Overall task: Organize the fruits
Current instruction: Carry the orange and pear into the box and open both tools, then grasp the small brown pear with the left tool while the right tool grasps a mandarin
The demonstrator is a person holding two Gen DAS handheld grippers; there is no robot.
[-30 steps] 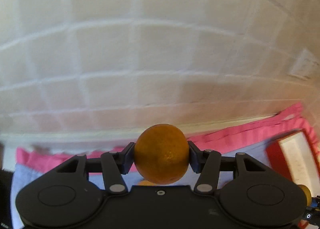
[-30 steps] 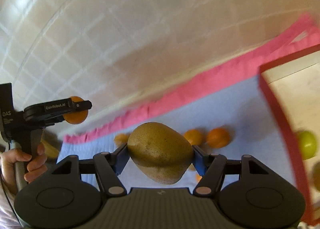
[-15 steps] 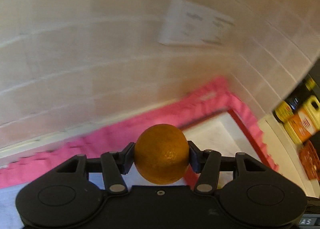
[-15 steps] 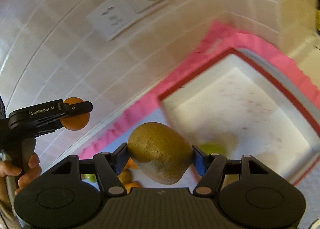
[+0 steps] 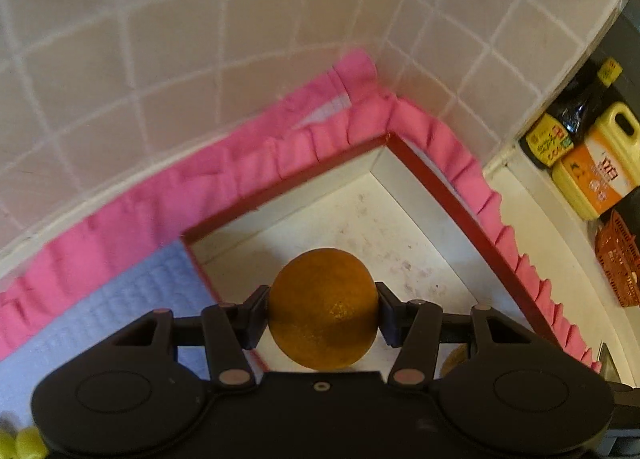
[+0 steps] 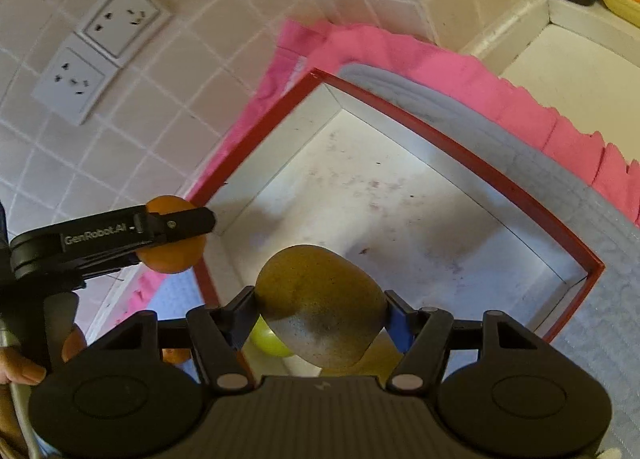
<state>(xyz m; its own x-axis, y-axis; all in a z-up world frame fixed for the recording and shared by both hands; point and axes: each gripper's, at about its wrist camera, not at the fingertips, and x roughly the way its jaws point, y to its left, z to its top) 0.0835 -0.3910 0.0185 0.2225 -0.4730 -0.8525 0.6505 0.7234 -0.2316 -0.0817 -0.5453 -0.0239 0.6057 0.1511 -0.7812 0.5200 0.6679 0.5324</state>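
Two loaded grippers hang over the red-rimmed tray in the tiled corner. Right gripper clamps a brown pear, left gripper an orange. Advice: lower near the floor, away from the green fruit, then release.

We see a wall of pale beige square tiles with light grout lines meeting a second tiled wall at an inside corner. Two white double wall sockets sit side by side on the tiles, tilted in the right wrist view. A white ledge of the counter runs beyond the corner, carrying a dark sauce bottle with a yellow label, a yellow plastic jug with an orange label and an orange-brown mesh basket. Warm, soft light falls evenly across the tiles.
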